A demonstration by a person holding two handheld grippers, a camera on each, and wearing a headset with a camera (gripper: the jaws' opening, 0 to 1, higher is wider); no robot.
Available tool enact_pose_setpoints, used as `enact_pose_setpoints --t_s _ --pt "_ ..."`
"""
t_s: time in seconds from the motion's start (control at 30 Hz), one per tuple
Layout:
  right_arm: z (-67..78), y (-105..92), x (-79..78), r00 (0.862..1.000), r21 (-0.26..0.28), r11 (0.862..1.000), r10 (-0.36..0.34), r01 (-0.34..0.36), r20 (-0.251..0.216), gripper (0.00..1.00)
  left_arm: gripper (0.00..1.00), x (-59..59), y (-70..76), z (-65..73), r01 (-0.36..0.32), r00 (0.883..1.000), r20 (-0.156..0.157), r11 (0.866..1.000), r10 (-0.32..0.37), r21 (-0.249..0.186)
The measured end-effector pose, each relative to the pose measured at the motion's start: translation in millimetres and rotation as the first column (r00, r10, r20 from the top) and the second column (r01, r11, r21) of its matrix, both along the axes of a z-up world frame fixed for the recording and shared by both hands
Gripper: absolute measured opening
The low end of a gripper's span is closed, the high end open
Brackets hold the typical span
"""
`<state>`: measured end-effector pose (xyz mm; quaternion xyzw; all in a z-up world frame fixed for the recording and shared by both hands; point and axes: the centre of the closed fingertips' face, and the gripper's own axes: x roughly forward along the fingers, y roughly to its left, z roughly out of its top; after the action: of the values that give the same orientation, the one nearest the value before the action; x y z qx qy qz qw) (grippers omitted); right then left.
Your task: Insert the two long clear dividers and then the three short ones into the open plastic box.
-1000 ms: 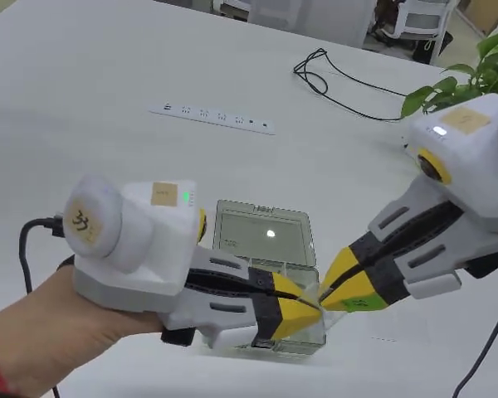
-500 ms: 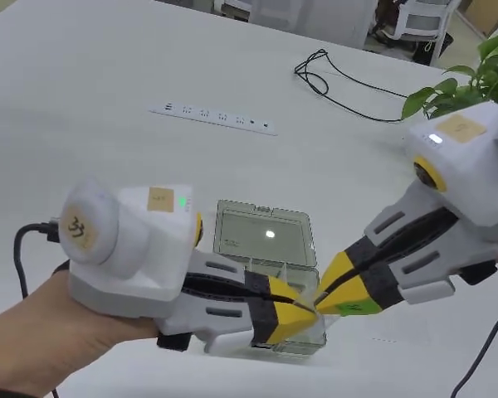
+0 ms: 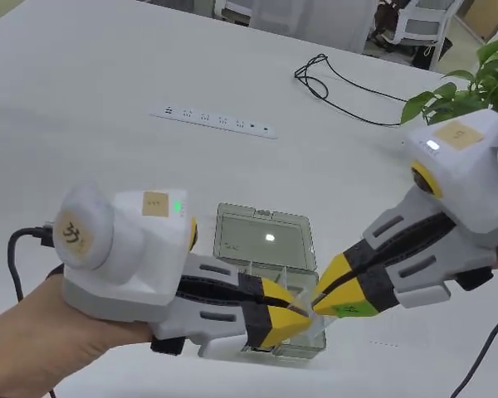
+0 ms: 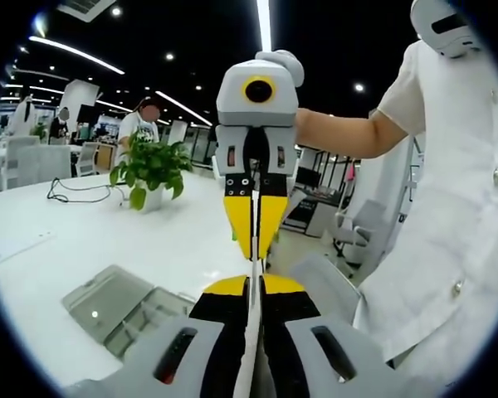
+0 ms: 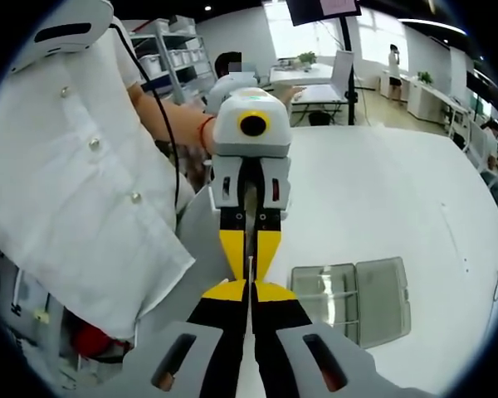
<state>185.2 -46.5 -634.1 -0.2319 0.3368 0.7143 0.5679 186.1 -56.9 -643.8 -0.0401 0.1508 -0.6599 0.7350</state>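
An open-plan office: a broad white table (image 3: 83, 75) carries a power strip (image 3: 212, 118) and a looped black cable (image 3: 340, 79); office chairs (image 3: 419, 23) stand behind; ceiling strip lights (image 4: 264, 21), a potted plant (image 4: 149, 170), further desks (image 5: 315, 79) and storage shelving (image 5: 178, 54) surround it.

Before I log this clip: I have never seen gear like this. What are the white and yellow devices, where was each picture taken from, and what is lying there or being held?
There is no robot here. A person holds a two-jaw gripper in each hand. The wide picture comes from a headset camera looking down, and the two round ones come from cameras riding on the grippers. The left gripper and right gripper meet tip to tip, both shut on one thin clear divider above an open plastic box. The white table also carries a power strip, a black cable and a plant.
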Motion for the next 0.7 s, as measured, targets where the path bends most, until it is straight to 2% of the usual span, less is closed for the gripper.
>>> enact_pose_setpoints --t_s 0.13,0.33,0.4,0.6,0.67,0.7 --pt "3.8 -1.1 5.2 1.000 0.006 1.000 -0.021 0.021 0.014 0.03 0.06 4.5 8.4 -4.1 -0.031 1.000 -0.001 0.999 0.031 0.013" --pt "5.0 -0.2 17.7 0.998 0.015 0.998 -0.056 0.056 0.037 0.03 0.25 16.4 27.4 -15.6 -0.116 0.993 -0.019 0.992 0.117 0.046" --pt "3.9 1.6 21.9 0.997 0.019 0.998 -0.068 0.068 0.043 0.03 0.29 20.5 33.4 -17.3 -0.146 0.989 0.005 0.988 0.145 0.045" --pt "-1.3 7.3 32.6 0.994 0.015 0.996 -0.091 0.090 0.066 0.03 0.46 27.4 47.0 -25.2 -0.200 0.980 0.010 0.977 0.200 0.068" --pt "-3.5 9.2 36.9 0.992 0.014 0.995 -0.098 0.097 0.075 0.03 0.50 30.5 52.0 -27.7 -0.219 0.976 0.023 0.973 0.218 0.076" --pt "-4.6 10.5 39.8 0.991 0.012 0.995 -0.103 0.103 0.082 0.03 0.52 31.7 54.0 -28.9 -0.226 0.974 0.018 0.971 0.226 0.080"
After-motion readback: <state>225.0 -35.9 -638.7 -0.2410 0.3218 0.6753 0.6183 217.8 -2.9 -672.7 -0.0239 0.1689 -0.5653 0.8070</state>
